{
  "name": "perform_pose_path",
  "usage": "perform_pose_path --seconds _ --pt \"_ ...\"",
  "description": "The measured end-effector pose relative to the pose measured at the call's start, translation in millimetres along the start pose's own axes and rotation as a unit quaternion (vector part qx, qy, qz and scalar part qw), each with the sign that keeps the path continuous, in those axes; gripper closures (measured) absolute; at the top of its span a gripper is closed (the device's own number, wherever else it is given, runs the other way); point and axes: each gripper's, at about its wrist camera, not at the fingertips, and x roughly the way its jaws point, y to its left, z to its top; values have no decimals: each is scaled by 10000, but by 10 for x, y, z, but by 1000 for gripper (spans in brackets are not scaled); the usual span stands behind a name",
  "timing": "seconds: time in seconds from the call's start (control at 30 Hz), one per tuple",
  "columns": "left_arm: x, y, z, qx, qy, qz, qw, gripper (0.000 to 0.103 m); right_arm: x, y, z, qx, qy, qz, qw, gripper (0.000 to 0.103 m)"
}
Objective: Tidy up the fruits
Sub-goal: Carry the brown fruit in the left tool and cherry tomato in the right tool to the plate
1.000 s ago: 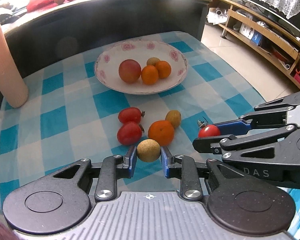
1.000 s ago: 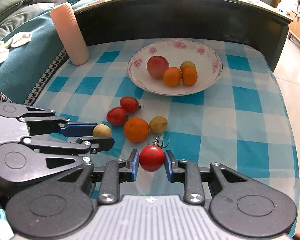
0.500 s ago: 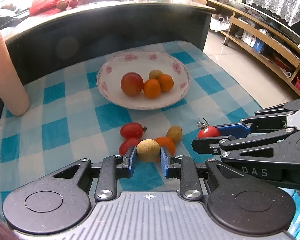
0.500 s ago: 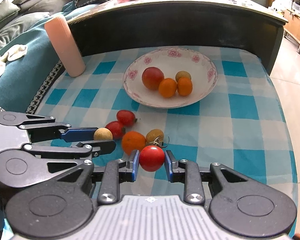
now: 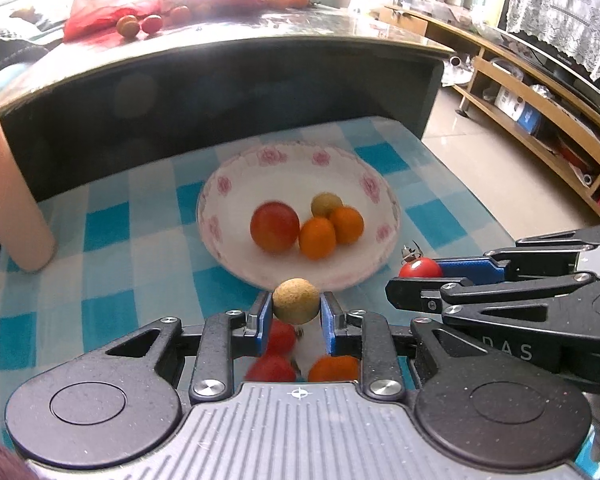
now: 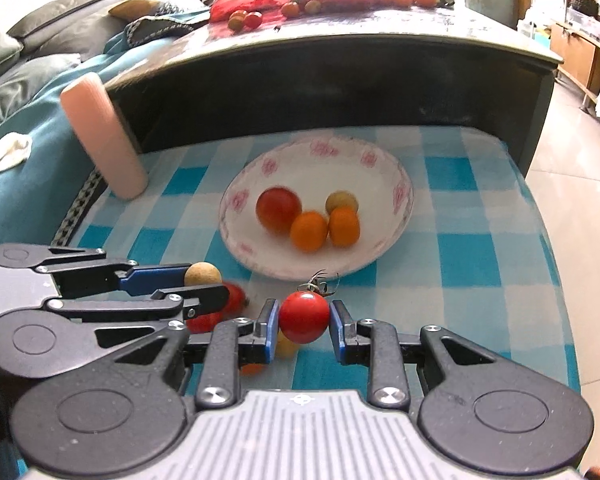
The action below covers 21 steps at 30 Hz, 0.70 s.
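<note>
left gripper (image 5: 296, 312): clamped on a tan round fruit (image 5: 296, 301), held off the bench (image 5: 108, 272)
right gripper (image 6: 303, 320): pinching a red tomato (image 6: 304, 317), stem up
under the grippers: loose fruit, mostly hidden, maybe two tomatoes and an orange
flowered bowl (image 5: 228, 184): just ahead, four fruits inside

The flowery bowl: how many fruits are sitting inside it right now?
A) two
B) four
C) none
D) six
B: the flowery bowl holds four fruits, a big red one, two orange ones and a small tan one behind them.
</note>
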Motion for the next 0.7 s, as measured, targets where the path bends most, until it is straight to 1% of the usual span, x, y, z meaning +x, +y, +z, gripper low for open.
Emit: perform_pose_path --seconds 0.23,0.37,0.7 --pt "165 39 120 -107 44 37 9999 71 177 -117 173 146 -37 -24 9999 61" --pt "249 62 136 -121 101 61 9999 71 284 -173 200 222 8 42 9997 61" --pt "376 118 189 -235 166 86 9996 71 454 -230 264 174 25 -10 9998 61"
